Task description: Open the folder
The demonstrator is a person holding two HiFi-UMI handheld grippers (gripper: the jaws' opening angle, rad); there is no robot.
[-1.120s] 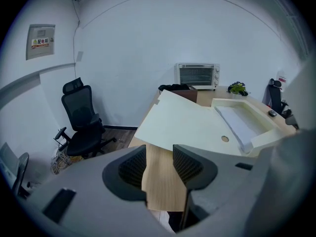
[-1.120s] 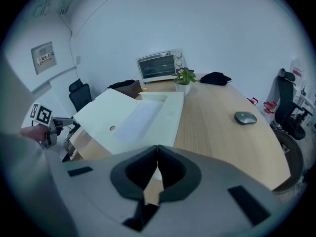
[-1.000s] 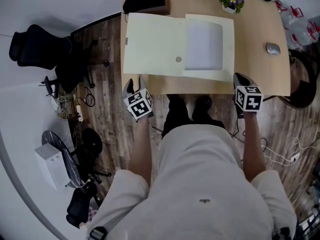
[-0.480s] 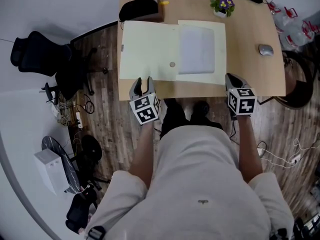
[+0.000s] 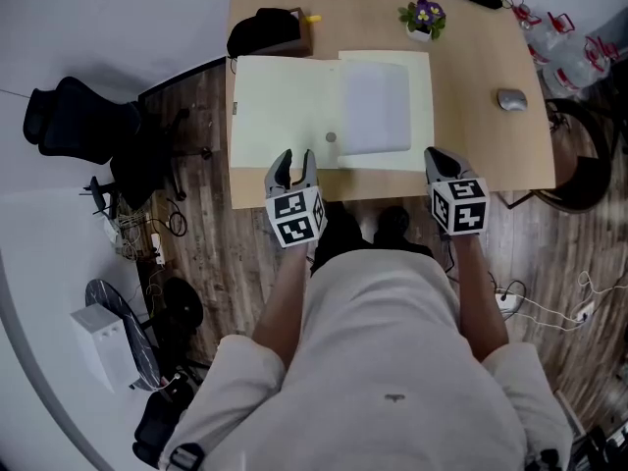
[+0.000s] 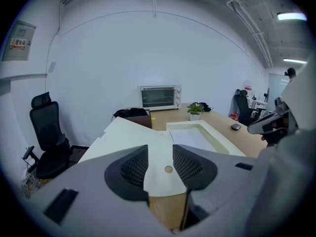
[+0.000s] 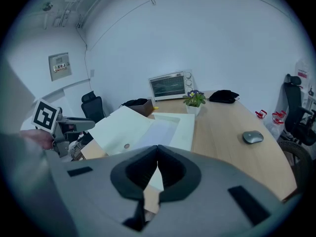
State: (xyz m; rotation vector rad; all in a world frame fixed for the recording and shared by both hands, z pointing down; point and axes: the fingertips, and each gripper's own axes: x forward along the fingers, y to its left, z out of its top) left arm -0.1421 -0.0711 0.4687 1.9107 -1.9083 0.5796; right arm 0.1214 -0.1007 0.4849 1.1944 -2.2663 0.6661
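The folder (image 5: 294,116) lay open on the desk (image 5: 481,145), a pale yellow box folder spread flat. Its cover was thrown out to my left, with a small round fastener (image 5: 331,137) near the front edge. The shallow tray half on the right held a stack of white paper (image 5: 373,106), which filled most of it.

My left gripper (image 5: 293,161) hung over the near edge of the cover with its jaws well apart. Nothing sat between them; I saw only the cover and fastener through the gap, farther on. My right gripper (image 5: 439,162) was at the front right corner of the tray half, jaws pressed together and holding nothing.

Farther back stood a small pot (image 5: 420,29) with a flowering plant in it, and a black bag (image 5: 263,29) lay just beyond the cover. A mouse (image 5: 510,99) lay apart on the right.
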